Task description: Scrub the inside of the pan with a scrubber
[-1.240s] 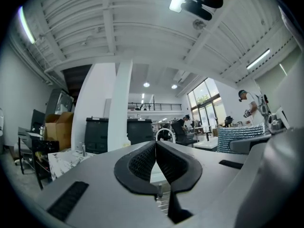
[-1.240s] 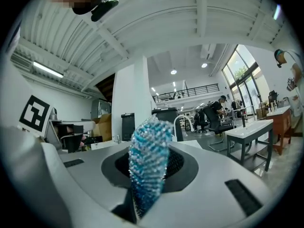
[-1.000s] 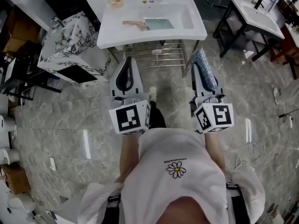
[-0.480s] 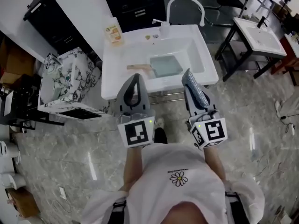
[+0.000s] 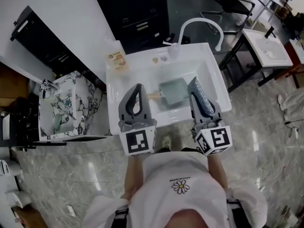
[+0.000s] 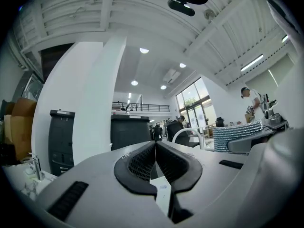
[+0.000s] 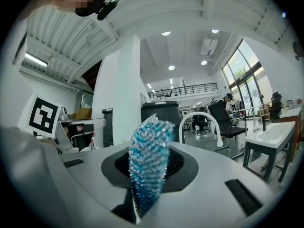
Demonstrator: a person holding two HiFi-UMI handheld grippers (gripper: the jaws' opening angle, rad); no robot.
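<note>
My left tongs are pressed together with nothing between them, and I hold them above the front rim of the white sink basin. My right tongs are clamped on the sparkly blue-and-silver mesh scrubber, which stands up between them. The pale grey-green square pan with a wooden handle lies inside the basin; in the head view it shows between the two tongs.

Pan partly covered; bits on the sink too small to read

The pan's handle end is behind the left gripper and its right edge behind the scrubber. The small items and the card print by the sink's back edge cannot be made out.
</note>
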